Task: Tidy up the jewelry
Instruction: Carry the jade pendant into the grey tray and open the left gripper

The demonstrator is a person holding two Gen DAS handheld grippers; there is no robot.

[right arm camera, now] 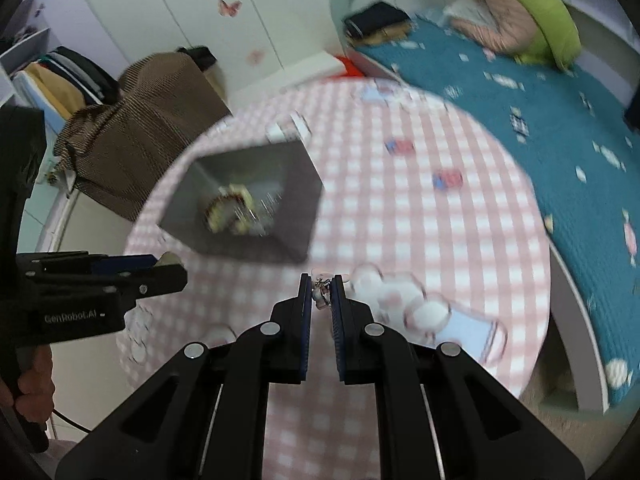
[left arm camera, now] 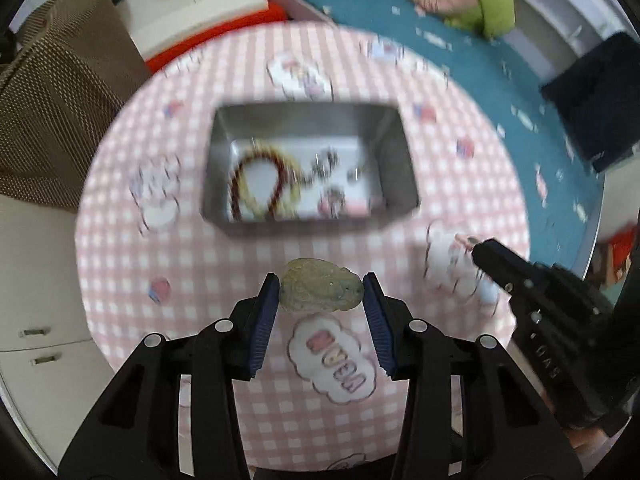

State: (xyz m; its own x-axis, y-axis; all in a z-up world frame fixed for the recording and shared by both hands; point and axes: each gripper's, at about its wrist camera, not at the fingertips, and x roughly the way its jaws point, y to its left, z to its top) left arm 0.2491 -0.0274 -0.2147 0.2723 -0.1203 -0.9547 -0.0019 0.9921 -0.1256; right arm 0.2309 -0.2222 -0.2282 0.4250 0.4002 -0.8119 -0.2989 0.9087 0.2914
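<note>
Blur smeared the tin [left arm camera: 310, 168] ahead of both jaws, its beads [left arm camera: 264, 184] barely legible. Left gripper [left arm camera: 321, 290] clamped a pale pendant [left arm camera: 320, 290]; right gripper [right arm camera: 321, 294] pinched a tiny silvery piece [right arm camera: 320, 294], type unclear.

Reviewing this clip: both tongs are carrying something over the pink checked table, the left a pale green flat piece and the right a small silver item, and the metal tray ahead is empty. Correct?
Not quite: the metal tray is not empty. The left wrist view shows a red and gold beaded necklace and smaller pieces lying in it. The rest holds: the left tongs grip the pale green piece, and the right tongs pinch a small silver item.
</note>
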